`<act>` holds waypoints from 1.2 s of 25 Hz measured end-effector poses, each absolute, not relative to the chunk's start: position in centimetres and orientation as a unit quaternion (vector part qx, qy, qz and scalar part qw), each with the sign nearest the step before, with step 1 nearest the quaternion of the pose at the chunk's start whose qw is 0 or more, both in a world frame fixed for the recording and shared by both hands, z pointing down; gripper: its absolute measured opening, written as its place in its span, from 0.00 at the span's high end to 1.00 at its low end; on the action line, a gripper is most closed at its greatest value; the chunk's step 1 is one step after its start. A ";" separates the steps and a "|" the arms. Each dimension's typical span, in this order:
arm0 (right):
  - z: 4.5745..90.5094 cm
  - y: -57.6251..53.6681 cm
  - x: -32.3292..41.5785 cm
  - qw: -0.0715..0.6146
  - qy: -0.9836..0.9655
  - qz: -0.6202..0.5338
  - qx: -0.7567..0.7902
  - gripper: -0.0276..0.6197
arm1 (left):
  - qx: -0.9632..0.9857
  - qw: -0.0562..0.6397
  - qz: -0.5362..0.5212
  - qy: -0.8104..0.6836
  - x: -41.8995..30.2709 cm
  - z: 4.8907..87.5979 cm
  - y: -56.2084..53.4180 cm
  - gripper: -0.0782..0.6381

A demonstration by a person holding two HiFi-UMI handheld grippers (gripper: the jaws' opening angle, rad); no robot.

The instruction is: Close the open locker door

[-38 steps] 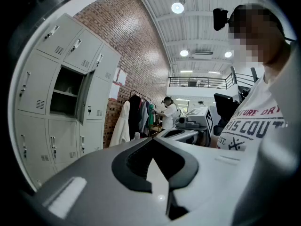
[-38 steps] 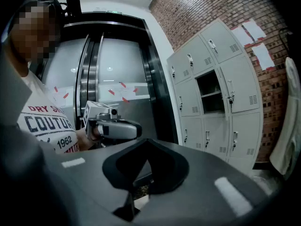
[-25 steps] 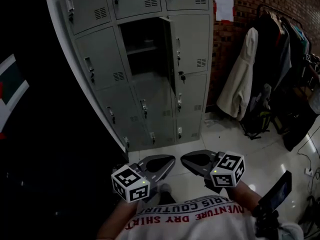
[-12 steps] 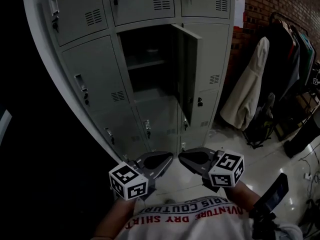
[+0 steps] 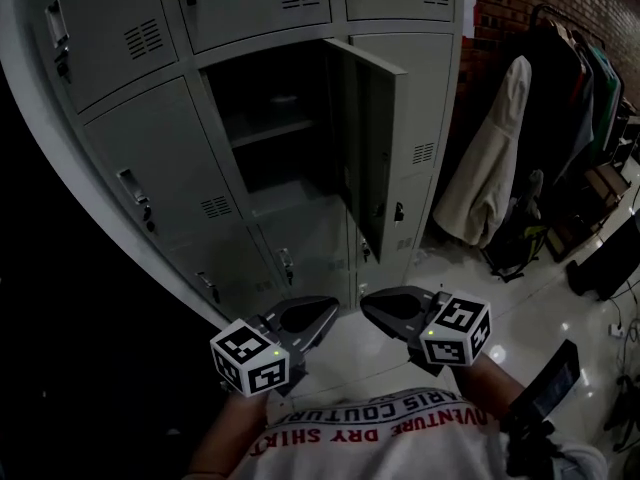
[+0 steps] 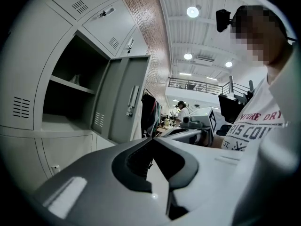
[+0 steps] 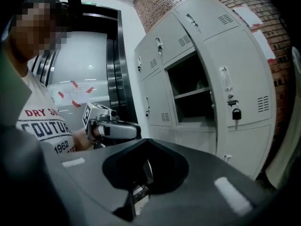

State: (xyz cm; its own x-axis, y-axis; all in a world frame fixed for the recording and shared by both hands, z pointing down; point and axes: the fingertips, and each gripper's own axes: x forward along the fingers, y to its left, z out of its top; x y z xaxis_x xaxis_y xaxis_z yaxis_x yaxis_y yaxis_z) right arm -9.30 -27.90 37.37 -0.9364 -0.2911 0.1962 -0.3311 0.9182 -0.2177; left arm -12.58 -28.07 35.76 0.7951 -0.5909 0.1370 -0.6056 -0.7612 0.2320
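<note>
The left gripper (image 5: 333, 311) and right gripper (image 5: 366, 307) are showing matt grey plastic shells. Ahead of these 2 tools, the open locker door (image 5: 375, 138) and the locker bank (image 5: 130, 138) are showing smooth, matt grey painted sheet metal. Beneath the right gripper, the floor (image 5: 475, 293) is gleaming glossy. Off to its right, a pale cloth coat (image 5: 490, 158) is hanging beside rough brick (image 5: 515, 8).

Your locker door (image 5: 378, 143) stands wide open, hinged on its right side and swung out toward you, roughly square to the cabinet front. It's a plain grey metal panel, upright, with a vent low on its inner face. Left of it, the dark compartment (image 5: 265, 133) in the middle column lies exposed, with one shelf across it.
</note>
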 end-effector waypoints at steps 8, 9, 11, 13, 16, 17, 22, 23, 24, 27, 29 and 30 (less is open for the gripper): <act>33.3 -37.8 -3.2 0.068 -0.950 0.034 0.304 0.96 | 0.940 0.125 0.036 -0.315 -13.7 35.7 -30.3 0.89; 32.9 -39.3 -2.5 0.070 -0.944 0.024 0.322 0.96 | 0.940 0.127 0.035 -0.315 -13.9 35.7 -30.7 0.89; 31.9 -41.8 -1.3 0.062 -0.934 0.016 0.352 0.96 | 0.940 0.131 0.034 -0.314 -14.4 35.8 -31.3 0.89; 30.5 -43.8 -0.7 0.044 -0.927 0.011 0.372 0.96 | 0.940 0.134 0.034 -0.311 -14.9 36.0 -32.0 0.89; 28.5 -45.7 -0.9 0.024 -0.923 -0.004 0.383 0.96 | 0.939 0.137 0.034 -0.315 -15.8 36.2 -33.2 0.89; 28.0 -46.0 -1.3 0.020 -0.924 -0.009 0.381 0.96 | 0.938 0.139 0.033 -0.315 -16.1 36.3 -33.6 0.89; 27.1 -46.5 -3.1 0.023 -0.924 -0.029 0.380 0.96 | 0.939 0.144 0.026 -0.312 -17.0 36.7 -35.0 0.89; 27.2 -46.5 -3.4 0.023 -0.923 -0.029 0.382 0.97 | 0.939 0.143 0.023 -0.313 -17.2 36.7 -35.3 0.89; 27.2 -46.4 -3.6 0.022 -0.923 -0.028 0.382 0.97 | 0.939 0.142 0.020 -0.314 -17.5 36.6 -35.6 0.89; 27.4 -45.9 -4.5 0.016 -0.927 -0.023 0.373 0.97 | 0.940 0.142 0.018 -0.311 -17.9 36.6 -36.1 0.89; 27.5 -45.4 -5.3 0.015 -0.930 -0.024 0.366 0.97 | 0.940 0.141 0.018 -0.310 -18.1 36.6 -36.3 0.89; 27.5 -45.2 -5.9 0.015 -0.933 -0.023 0.360 0.97 | 0.939 0.140 0.016 -0.313 -18.4 36.5 -36.4 0.89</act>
